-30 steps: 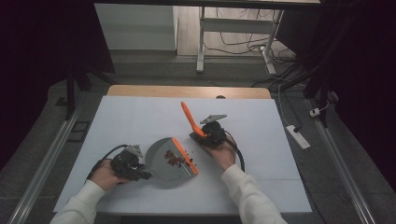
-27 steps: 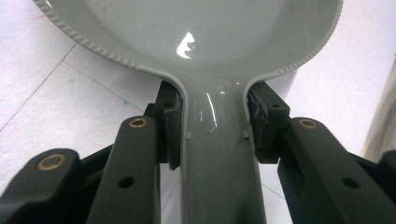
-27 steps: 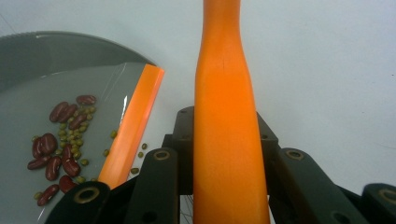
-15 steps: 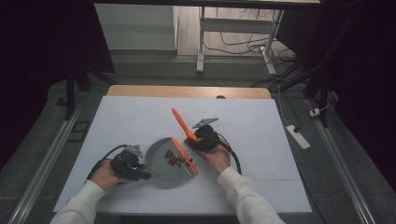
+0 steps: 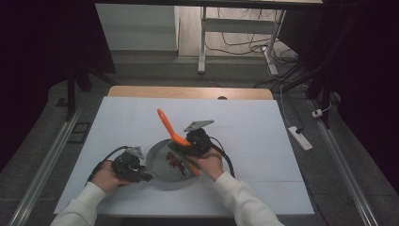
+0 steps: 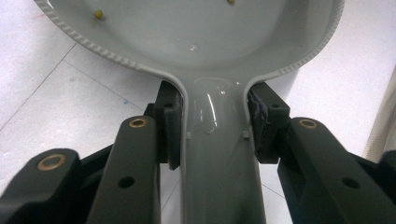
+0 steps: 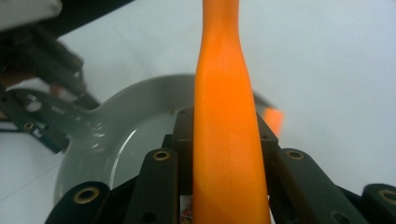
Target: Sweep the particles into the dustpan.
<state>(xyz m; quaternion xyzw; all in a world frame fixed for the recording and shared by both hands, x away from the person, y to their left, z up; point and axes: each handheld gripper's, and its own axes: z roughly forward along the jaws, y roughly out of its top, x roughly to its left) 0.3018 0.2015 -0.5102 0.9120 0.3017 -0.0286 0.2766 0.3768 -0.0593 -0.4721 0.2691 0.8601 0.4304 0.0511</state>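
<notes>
Grey pan sits on the white tabletop, toward the near edge, between the two hands. Small red pieces lie inside it, right of centre; the left gripper view shows a couple of small yellowish bits on the pan floor as well.

Pan handle points toward the person's left. Left hand-held gripper is clamped on that handle: both black pads press its sides just behind where it flares into the pan bowl. Ribbed rim visible.

Orange spatula is gripped by the right hand-held gripper, jaws clenched on its handle from both sides. In the high view the handle slants up and away from the pan, toward the far left; the lower end sits over the pan's right rim. Whether the blade touches the pan floor: cannot tell.

Right hand sits just beside the pan's right edge; left hand is at the pan's left. Black cables trail from both hand-held grippers.
</notes>
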